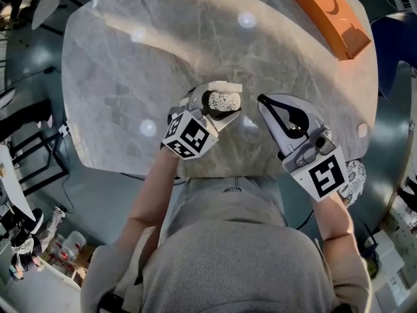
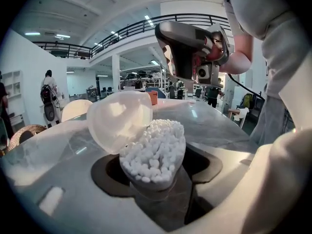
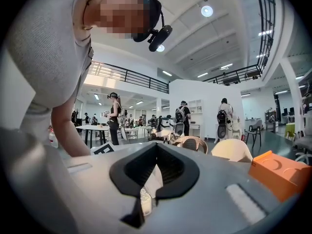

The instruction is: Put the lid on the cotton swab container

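My left gripper (image 1: 220, 104) pinched cotton swab container (image 2: 153, 155); lid (image 2: 119, 122), left of centre, tilted, unseated. My right gripper (image 1: 262, 101) pressed together, empty.

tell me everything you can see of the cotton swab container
The cotton swab container is a clear plastic tub packed with white swab tips. The left hand-held gripper clamps its lower body between its jaws. Its translucent lid is off the opening, tilted up against the rim's left side in the left gripper view. It is over a grey stone table.
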A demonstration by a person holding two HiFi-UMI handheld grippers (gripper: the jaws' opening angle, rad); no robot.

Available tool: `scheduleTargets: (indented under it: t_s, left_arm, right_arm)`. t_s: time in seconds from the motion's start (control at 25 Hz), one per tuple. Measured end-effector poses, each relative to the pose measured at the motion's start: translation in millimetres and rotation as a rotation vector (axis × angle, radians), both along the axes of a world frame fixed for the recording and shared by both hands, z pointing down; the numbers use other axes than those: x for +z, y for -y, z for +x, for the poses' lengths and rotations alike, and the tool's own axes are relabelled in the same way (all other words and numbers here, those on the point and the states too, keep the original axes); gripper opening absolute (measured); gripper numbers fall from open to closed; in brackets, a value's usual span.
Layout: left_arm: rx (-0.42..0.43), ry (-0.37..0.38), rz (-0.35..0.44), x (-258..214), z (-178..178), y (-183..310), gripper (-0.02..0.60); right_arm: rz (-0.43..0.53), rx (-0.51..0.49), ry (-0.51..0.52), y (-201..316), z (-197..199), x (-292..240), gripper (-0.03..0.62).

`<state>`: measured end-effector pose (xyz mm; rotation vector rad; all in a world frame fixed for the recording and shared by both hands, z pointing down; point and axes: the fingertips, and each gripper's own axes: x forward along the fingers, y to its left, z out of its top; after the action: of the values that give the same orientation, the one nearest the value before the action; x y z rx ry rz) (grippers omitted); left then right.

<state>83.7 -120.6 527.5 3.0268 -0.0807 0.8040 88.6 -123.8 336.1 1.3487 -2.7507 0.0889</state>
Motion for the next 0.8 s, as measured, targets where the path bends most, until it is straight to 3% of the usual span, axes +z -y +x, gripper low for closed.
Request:
scheduleTargets:
  t_s: [0.8]
  left_arm:
    - [-0.003, -0.031, 0.016, -9.5, -1.0, -2.6, 0.282]
  right_arm:
    - [-0.004, 0.006, 0.003, -4.3, -4.6, -1.7, 0.000]
